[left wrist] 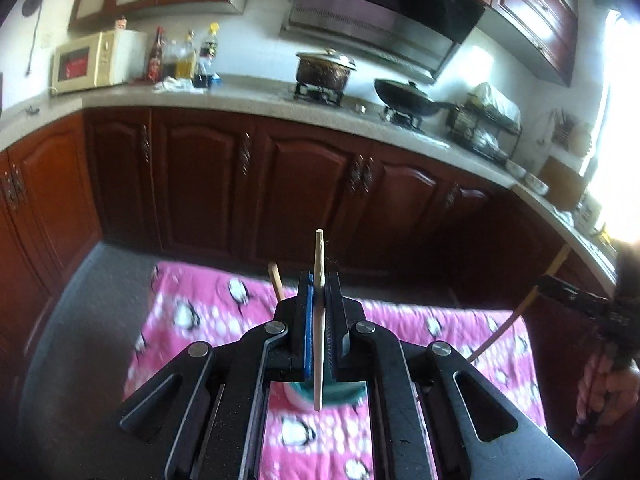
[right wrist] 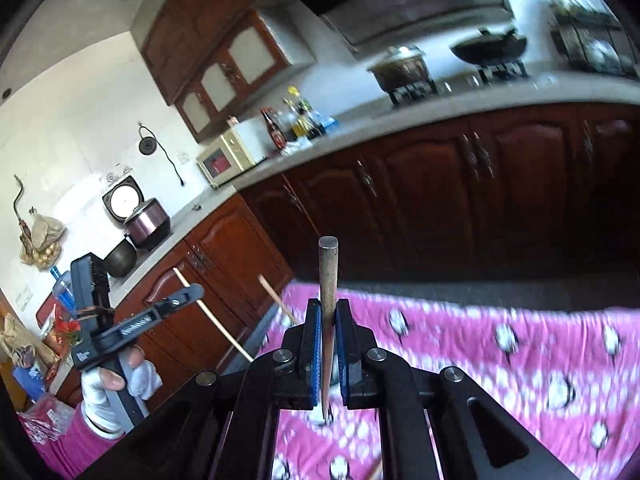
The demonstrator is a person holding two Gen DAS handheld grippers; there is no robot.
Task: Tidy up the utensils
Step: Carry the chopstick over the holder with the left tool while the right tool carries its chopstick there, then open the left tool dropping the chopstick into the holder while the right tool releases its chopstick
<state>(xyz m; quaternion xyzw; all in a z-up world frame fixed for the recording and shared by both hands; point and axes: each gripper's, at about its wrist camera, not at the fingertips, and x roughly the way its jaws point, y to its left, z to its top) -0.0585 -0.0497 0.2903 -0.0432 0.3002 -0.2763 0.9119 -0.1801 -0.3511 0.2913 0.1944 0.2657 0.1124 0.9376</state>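
Note:
In the left wrist view my left gripper (left wrist: 319,280) is shut on a pale wooden chopstick (left wrist: 319,252) that stands upright between the blue pads. Under the jaws a teal cup (left wrist: 340,394) shows on the pink penguin cloth (left wrist: 200,312). A second stick end (left wrist: 275,278) pokes up behind the left finger. My right gripper (right wrist: 328,308) is shut on a darker wooden stick (right wrist: 328,268), also upright. Each gripper appears in the other's view: the right gripper (left wrist: 576,300) with its stick (left wrist: 516,316), the left gripper (right wrist: 188,294) with its chopstick (right wrist: 208,314), held by a gloved hand (right wrist: 104,396).
Dark red cabinets (left wrist: 208,176) and a grey counter (left wrist: 248,96) run behind the cloth-covered table. On the counter stand a microwave (left wrist: 96,62), bottles (left wrist: 188,58), a pot (left wrist: 324,68), a wok (left wrist: 408,96) and a dish rack (left wrist: 484,128). A rice cooker (right wrist: 146,224) sits at the left.

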